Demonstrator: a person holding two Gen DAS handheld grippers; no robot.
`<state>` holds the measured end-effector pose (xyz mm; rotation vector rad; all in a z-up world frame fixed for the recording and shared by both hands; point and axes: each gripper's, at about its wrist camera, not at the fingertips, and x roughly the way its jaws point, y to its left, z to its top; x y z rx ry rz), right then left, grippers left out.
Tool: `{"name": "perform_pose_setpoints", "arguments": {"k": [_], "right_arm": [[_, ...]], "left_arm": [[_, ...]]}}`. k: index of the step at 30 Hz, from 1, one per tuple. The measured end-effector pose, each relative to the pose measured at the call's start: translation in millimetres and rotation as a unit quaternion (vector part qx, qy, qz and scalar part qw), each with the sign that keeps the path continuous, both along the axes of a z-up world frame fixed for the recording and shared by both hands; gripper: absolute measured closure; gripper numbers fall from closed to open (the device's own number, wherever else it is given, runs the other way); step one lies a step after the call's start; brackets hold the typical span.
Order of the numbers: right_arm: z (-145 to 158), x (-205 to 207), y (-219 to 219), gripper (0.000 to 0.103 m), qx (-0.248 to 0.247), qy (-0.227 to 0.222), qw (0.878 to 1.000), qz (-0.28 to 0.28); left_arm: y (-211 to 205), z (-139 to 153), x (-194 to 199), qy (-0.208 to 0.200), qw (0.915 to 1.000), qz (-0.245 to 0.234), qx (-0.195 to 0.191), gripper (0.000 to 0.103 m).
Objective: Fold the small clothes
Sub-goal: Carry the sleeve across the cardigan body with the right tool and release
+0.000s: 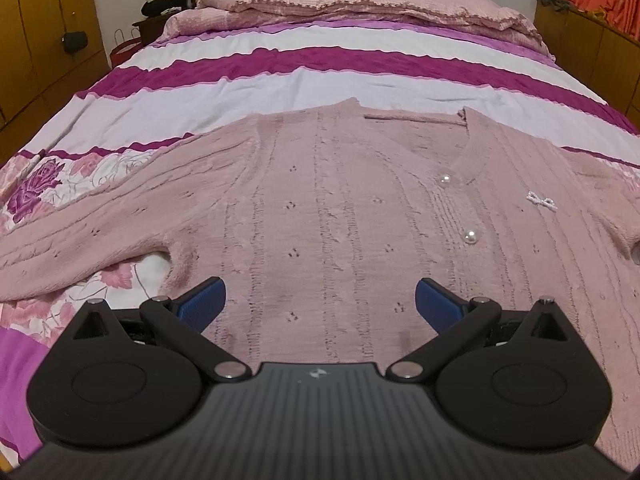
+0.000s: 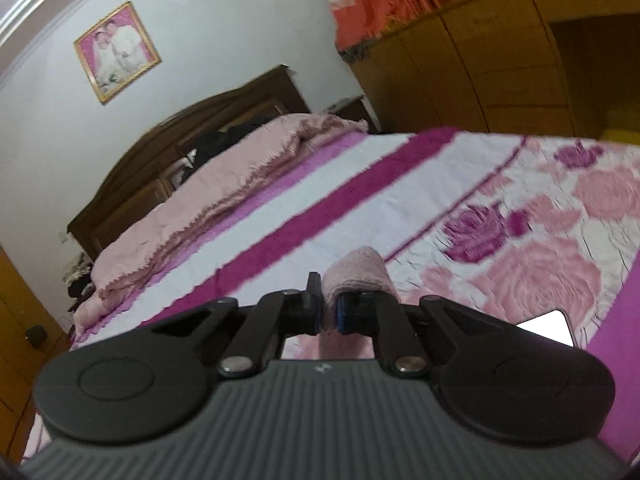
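Our left gripper (image 1: 320, 300) gapes above the pink cardigan (image 1: 340, 208) on the bed (image 1: 320, 68). Our right gripper (image 2: 329, 312) pinches a pink knit fold (image 2: 356, 272). We read no writing.

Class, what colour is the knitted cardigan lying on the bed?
Dusty pink, with pearl buttons; the cardigan shows best in the left wrist view.

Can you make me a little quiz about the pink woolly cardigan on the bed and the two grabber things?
1. True or false: the left gripper hangs open over the pink knitted cardigan, gripping nothing.
2. What does the right gripper pinch? A) pink knitted fabric B) a pillow C) a framed picture
3. Fill in: the cardigan closes with round ___ buttons.

Key: 1 true. 2 A. 3 pearl. The cardigan lies flat, front up, on the purple-and-white striped floral bedspread, and one sleeve stretches out sideways, so no fold is finished yet.
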<state>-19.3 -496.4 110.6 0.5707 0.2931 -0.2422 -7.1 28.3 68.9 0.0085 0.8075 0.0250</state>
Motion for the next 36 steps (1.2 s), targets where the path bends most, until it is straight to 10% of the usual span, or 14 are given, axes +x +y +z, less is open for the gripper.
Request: {"name": "perform_pose_setpoints", "arguments": {"k": [21,36], "right_arm": [[70,46,165,0.093,-0.118,-0.038,0.982,0.143],[4,79,311,0.093,-0.096,0.016,0.96,0.263]], "left_arm": [[49,11,-6,-0.023,0.9991,0.035,0.002,0.0],[89,10,-20,-0.025,0.9979,0.059,0.004,0.0]]}}
